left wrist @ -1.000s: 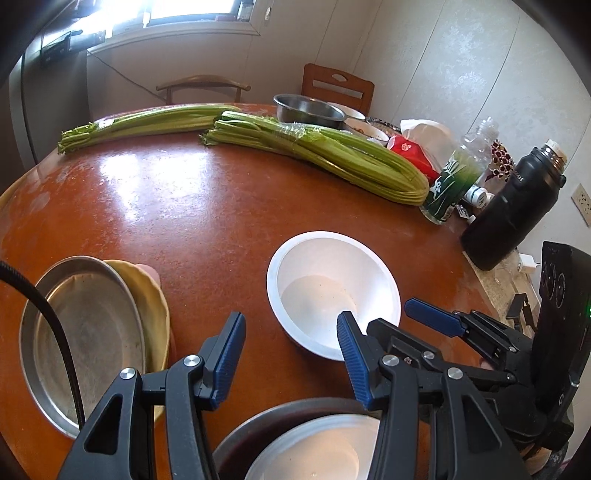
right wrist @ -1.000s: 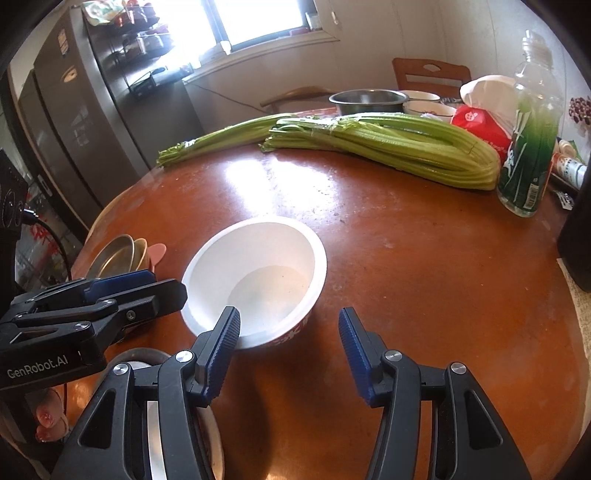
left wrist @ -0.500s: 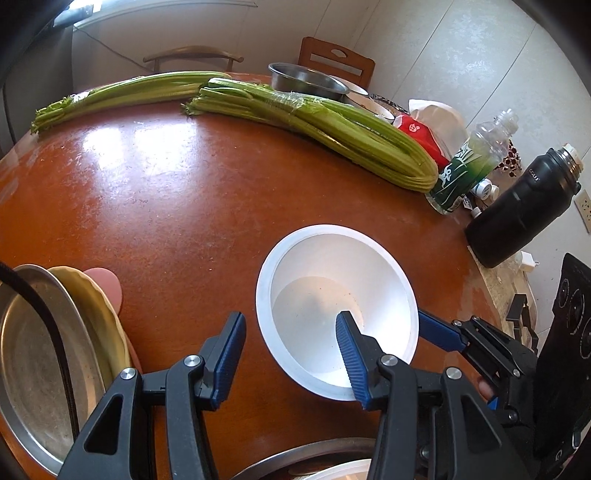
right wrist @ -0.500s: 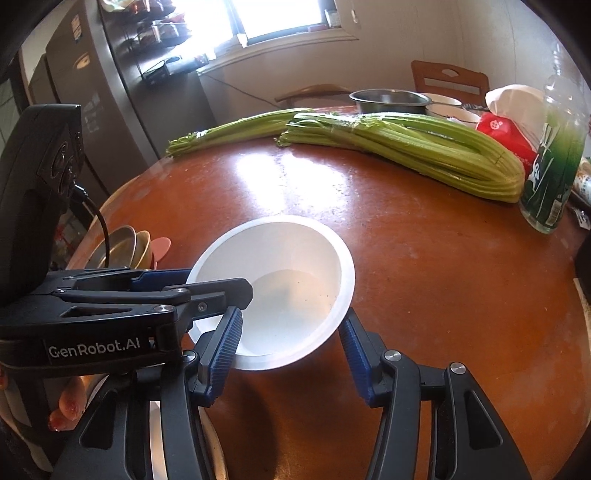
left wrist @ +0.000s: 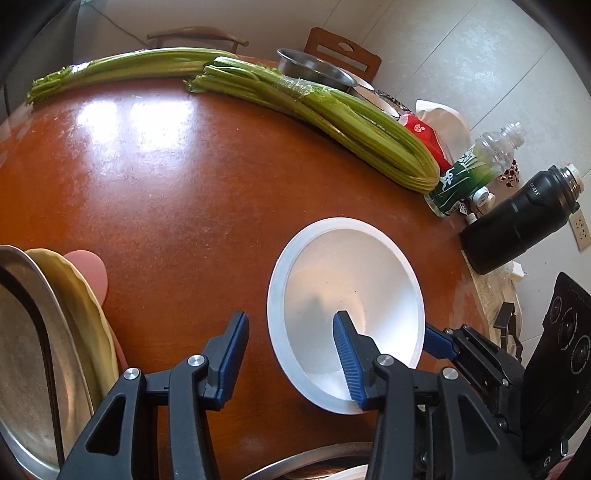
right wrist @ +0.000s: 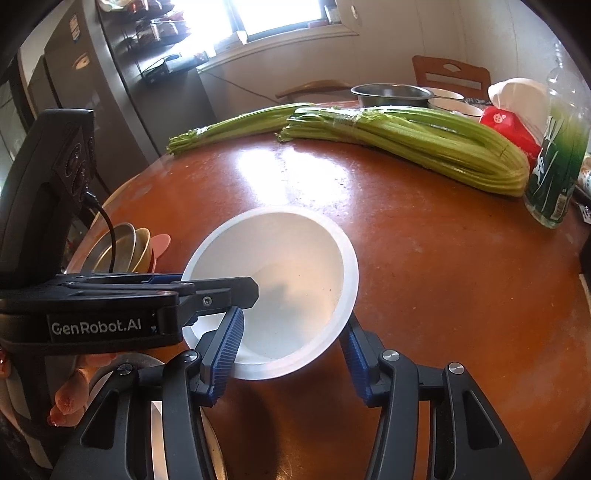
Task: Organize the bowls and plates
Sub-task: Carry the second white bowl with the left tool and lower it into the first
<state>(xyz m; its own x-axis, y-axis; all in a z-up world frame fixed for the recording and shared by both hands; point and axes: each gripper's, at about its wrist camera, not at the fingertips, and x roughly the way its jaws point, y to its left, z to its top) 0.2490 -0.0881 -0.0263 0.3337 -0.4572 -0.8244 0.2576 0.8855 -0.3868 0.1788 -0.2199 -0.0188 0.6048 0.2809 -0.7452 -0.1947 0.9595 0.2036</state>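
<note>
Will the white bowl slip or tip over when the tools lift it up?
The white bowl looks smooth and glossy, so it may slip. The left tool and the right tool are each closing across its rim from opposite sides, which should steady it. Its wide mouth and narrower base could let it tip if one side lets go. It looks rigid, probably breakable.

From my seat I see a round reddish-brown table [right wrist: 424, 266], its glossy top throwing back glare from a bright window [right wrist: 280, 16] above a pale sill. Two wooden chairs [right wrist: 452, 75] stand at the far edge against a whitish panelled wall [left wrist: 480, 55]. A tall dark fridge [right wrist: 92, 85] stands left of the window. A wall socket [left wrist: 580, 228] shows in the left view.
</note>
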